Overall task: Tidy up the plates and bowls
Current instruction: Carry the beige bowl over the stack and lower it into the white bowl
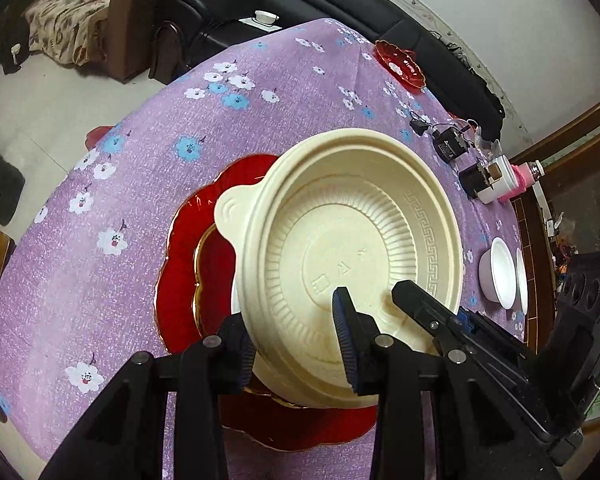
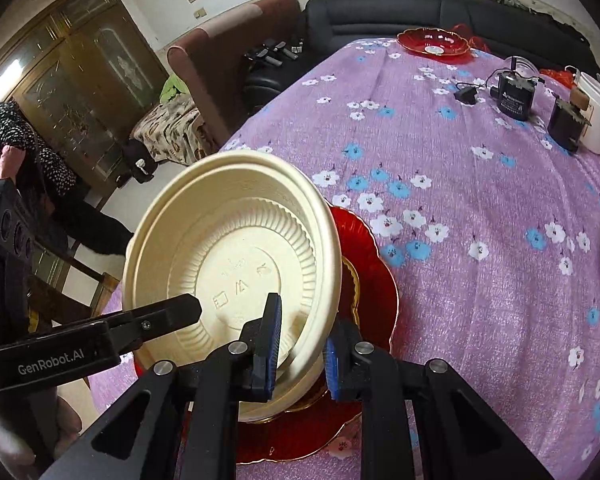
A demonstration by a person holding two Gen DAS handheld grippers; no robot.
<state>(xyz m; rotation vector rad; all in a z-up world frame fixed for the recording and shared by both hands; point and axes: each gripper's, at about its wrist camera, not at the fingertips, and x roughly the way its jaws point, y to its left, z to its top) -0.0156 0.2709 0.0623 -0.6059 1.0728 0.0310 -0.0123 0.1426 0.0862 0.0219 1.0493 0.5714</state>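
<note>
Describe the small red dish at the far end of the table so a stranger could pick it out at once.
Start from the table under the purple flowered cloth and follow it to the end beside the black sofa. There the small red dish sits alone by the edge. Unlike the large red plate under the cream bowl, it carries nothing and has a pale centre.

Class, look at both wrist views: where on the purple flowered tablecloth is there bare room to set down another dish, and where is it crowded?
Free: the wide cloth between the big red plate, the small red dish and the white bowls; also the cloth left of the big plate. Crowded: the far right edge, with black chargers and a white jar, and the big plate itself, under the cream bowl.
</note>
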